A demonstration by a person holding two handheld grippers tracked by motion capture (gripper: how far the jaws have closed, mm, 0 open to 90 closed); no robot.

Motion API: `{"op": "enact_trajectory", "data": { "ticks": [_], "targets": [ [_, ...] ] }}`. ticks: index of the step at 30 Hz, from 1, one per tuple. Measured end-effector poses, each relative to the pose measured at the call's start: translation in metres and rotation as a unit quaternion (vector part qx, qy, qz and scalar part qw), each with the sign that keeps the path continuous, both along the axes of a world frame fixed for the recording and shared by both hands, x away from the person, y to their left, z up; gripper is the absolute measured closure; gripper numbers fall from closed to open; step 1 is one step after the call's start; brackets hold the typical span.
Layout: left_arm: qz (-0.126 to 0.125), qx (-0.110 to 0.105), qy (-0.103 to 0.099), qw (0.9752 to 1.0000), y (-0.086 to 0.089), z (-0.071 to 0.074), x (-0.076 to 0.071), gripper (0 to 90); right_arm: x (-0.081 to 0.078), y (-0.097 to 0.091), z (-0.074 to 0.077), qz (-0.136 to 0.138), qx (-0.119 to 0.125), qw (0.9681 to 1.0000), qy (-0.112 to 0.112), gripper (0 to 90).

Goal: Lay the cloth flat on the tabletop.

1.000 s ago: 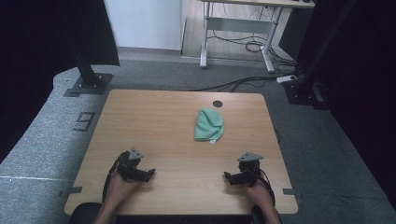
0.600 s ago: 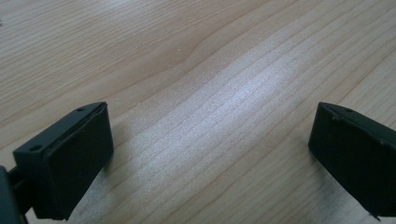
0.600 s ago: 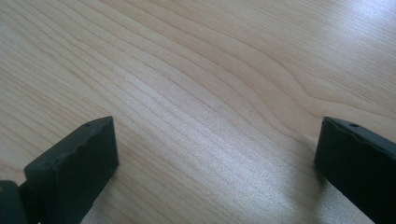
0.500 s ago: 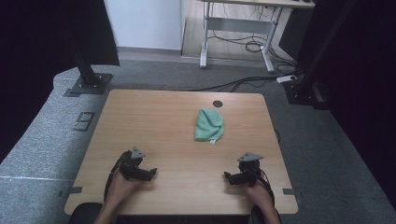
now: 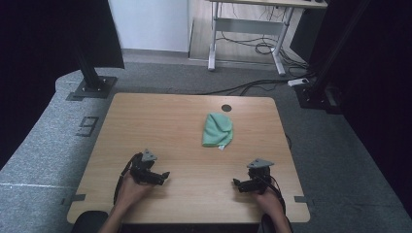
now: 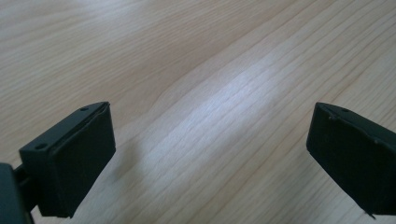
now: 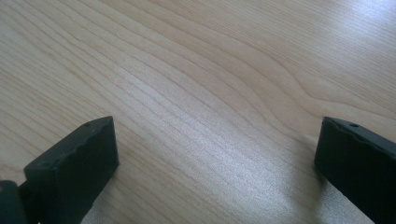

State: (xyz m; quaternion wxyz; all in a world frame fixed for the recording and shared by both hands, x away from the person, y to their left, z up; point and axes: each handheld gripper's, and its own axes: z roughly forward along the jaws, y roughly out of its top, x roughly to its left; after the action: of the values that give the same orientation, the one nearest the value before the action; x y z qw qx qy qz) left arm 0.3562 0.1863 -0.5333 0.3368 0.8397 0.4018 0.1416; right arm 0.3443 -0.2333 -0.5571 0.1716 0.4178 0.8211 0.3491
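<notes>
High view: the green cloth (image 5: 217,130) lies bunched in a loose fold on the wooden table (image 5: 160,116), just on the near side of the round cable hole (image 5: 226,108) and right of the table's middle. Nothing touches it. Well apart from the cloth, toward the near edge, the left gripper (image 5: 163,177) rests low on the wood to the cloth's near left, and the right gripper (image 5: 237,185) to its near right, each held in a hand. In the left gripper view the two black jaws stand wide apart over bare wood, with nothing between them (image 6: 205,154); the right gripper view shows the same (image 7: 215,158). Judging by this, the work on the cloth has not begun: no reach, no grasp, no fold or move is made, so all of it is left.
</notes>
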Motion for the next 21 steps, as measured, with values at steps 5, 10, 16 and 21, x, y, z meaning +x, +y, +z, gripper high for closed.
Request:
{"op": "enact_trajectory", "data": {
  "ticks": [5, 10, 16, 21],
  "targets": [
    [-0.015, -0.006, 0.002, 0.9999, -0.010, 0.003, 0.006, 1.6, 0.000, 0.000, 0.000, 0.000, 0.000, 1.0000, 0.000, 0.0],
    [-0.027, -0.008, -0.004, 0.9996, -0.024, 0.010, 0.016, 1.7, 0.000, 0.000, 0.000, 0.000, 0.000, 1.0000, 0.000, 0.0],
    [-0.035, -0.014, -0.012, 0.9992, -0.036, 0.021, 0.031, 2.6, 0.000, 0.000, 0.000, 0.000, 0.000, 1.0000, 0.000, 0.0],
    [-0.040, -0.011, -0.017, 0.9990, -0.045, 0.026, 0.040, 3.5, 0.000, 0.000, 0.000, 0.000, 0.000, 1.0000, 0.000, 0.0]
  ]
}}
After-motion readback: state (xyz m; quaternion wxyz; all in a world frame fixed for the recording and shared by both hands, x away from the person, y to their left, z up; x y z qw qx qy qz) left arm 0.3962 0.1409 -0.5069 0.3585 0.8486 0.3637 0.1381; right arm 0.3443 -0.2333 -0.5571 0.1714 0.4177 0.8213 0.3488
